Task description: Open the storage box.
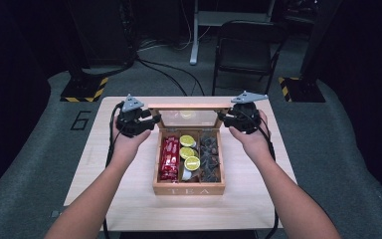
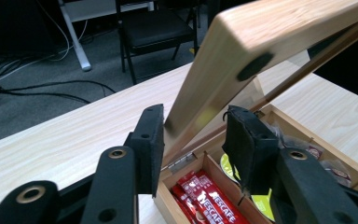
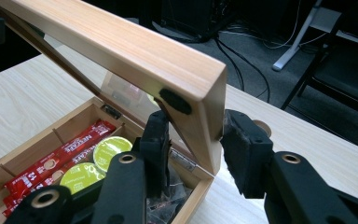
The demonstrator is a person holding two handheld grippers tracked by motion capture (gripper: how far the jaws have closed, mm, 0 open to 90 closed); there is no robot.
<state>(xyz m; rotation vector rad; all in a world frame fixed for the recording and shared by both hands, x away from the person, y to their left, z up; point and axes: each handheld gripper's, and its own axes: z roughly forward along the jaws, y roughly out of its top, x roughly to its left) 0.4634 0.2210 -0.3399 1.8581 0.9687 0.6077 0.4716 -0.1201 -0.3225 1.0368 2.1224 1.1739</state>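
Observation:
A wooden tea box (image 1: 189, 189) stands in the middle of the table, its glass-paned lid (image 1: 189, 106) raised and tilted back. My left gripper (image 1: 154, 122) is shut on the lid's left side rail, and my right gripper (image 1: 224, 118) is shut on its right side rail. In the left gripper view the wooden lid (image 2: 242, 51) passes between the pads of the left gripper (image 2: 193, 135). The right gripper (image 3: 193, 140) clamps the lid's corner (image 3: 200, 98) the same way. Inside lie red Nescafe sachets (image 1: 169, 158), green-topped capsules (image 1: 189, 149) and dark wrapped bags (image 1: 210, 157).
The box sits on a light wooden table (image 1: 129, 199) with bare wood on both sides of it. Behind the table are a black folding chair (image 1: 246, 47), a white desk leg (image 1: 195, 40), floor cables and two stand bases with yellow-black tape (image 1: 84, 89).

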